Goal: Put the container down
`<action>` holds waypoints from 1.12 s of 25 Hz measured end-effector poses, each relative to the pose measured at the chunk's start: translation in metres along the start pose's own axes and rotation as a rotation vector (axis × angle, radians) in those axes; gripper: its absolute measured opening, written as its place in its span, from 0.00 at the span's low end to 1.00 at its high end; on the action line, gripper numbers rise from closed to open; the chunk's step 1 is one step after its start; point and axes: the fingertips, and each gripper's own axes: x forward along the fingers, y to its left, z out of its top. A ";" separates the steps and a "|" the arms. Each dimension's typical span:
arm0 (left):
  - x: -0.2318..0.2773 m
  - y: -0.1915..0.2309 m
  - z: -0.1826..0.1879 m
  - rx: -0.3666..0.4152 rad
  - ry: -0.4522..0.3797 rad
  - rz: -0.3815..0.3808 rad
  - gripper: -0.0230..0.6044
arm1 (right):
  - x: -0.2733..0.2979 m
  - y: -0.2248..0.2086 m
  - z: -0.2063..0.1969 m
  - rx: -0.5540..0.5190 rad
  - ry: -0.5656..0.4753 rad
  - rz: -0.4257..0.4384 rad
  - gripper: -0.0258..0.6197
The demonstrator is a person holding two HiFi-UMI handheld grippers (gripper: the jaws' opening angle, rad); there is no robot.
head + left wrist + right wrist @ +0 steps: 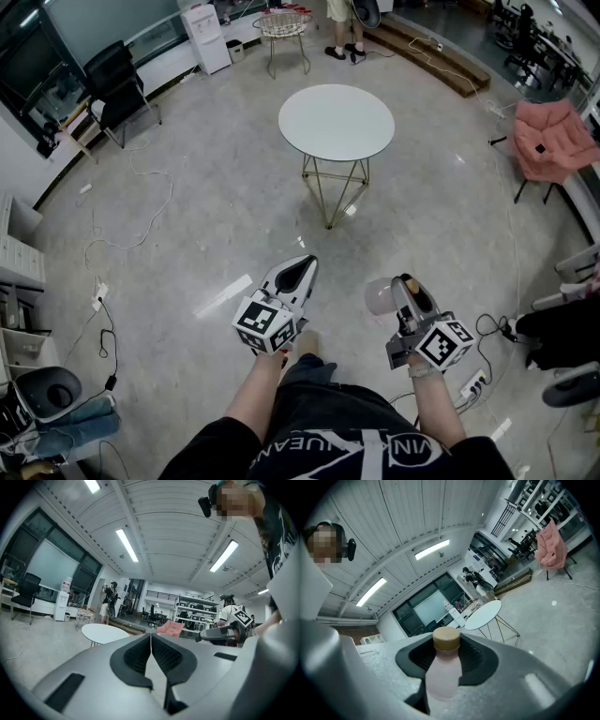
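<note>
Carrying: my right gripper [405,286] pinches the container [443,667]; left gripper [298,272] pressed together, empty. Next, I judge: reach the table [336,122] at upper centre, then lower it.

Round white table [336,122] on grey floor [206,216] (glossy); pink chair [553,141] to its right

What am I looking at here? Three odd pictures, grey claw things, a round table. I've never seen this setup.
A person holds a two-jaw gripper in each hand. The head view looks down from a camera on their head; the other two views come from cameras on the grippers. The left gripper is shut and empty. The right gripper clamps a pale pink bottle with a tan cap. Ahead stands a round white table, its top bare.
</note>
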 end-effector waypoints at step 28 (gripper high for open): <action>0.046 0.133 0.002 -0.044 0.041 -0.043 0.06 | 0.130 -0.022 -0.003 0.090 -0.055 -0.066 0.24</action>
